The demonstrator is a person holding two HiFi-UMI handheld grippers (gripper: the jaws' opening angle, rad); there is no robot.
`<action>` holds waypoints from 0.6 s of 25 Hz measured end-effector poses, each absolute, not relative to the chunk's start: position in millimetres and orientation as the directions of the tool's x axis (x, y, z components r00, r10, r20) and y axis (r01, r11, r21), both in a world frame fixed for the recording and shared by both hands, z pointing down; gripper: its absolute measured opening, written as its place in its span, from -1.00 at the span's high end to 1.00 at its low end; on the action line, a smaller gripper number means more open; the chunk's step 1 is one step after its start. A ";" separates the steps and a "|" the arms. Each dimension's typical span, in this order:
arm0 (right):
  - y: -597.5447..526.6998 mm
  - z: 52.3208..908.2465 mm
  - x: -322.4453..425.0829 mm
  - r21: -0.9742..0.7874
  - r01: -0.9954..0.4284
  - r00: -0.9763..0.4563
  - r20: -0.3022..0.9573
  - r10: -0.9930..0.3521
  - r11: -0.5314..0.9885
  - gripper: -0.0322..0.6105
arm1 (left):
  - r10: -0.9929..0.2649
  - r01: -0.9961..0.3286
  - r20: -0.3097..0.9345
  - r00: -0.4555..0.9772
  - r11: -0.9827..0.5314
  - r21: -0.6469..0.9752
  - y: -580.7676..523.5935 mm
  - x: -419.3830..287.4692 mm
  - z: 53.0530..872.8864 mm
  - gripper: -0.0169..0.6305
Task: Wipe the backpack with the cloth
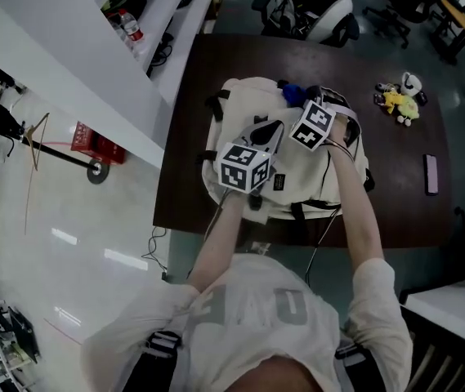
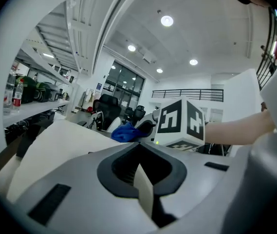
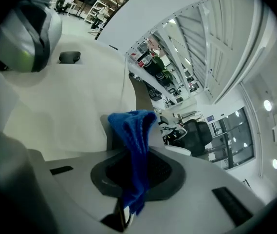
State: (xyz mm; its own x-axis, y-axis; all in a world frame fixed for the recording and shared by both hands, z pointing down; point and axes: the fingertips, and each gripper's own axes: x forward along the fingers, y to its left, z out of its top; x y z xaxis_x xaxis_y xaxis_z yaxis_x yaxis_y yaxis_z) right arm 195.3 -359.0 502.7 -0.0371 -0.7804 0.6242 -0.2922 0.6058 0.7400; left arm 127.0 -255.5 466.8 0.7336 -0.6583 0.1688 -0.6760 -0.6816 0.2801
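Right gripper (image 3: 131,169) is clamped shut on the blue cloth (image 3: 133,126), which sticks out past the jaws in a bunched fold, with the cream backpack (image 3: 55,106) just behind it. From the head view the cloth (image 1: 293,94) sits at the backpack's (image 1: 244,104) 12 o'clock edge, with the right gripper (image 1: 301,104) right on it. The left gripper (image 1: 271,131) is over the middle of the bag. Its jaws (image 2: 140,172) are closed on a thin cream strip (image 2: 145,189) — whether strap or fold of the bag I cannot tell. The backpack lies flat on a dark table (image 1: 395,162). A yellow toy (image 1: 397,100) lies at 2 o'clock, a slim pink item (image 1: 431,174) at 3 o'clock — both well apart from the bag.
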 end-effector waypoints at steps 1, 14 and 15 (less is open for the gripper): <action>-357.5 503.1 195.6 0.741 -0.298 -0.040 0.620 -0.784 0.601 0.77 | -0.658 -0.680 0.180 0.731 -0.679 0.276 -256.0 127.7 468.4 0.93; -332.1 500.9 208.6 0.735 -0.353 -0.024 0.611 -0.791 0.579 0.77 | -0.541 -0.566 0.169 0.824 -0.778 0.272 -240.2 143.6 465.4 0.93; -331.0 499.5 208.8 0.734 -0.356 -0.025 0.611 -0.792 0.578 0.77 | -0.521 -0.550 0.174 0.835 -0.787 0.279 -239.5 145.0 465.3 0.93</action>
State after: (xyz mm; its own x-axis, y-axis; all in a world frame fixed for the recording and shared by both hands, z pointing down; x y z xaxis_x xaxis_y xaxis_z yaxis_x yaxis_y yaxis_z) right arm 208.8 -331.0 499.5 -0.0253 -0.7916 0.6105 -0.3565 0.5777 0.7343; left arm 145.0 -239.5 465.3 0.8353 -0.5213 0.1745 -0.5497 -0.7874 0.2789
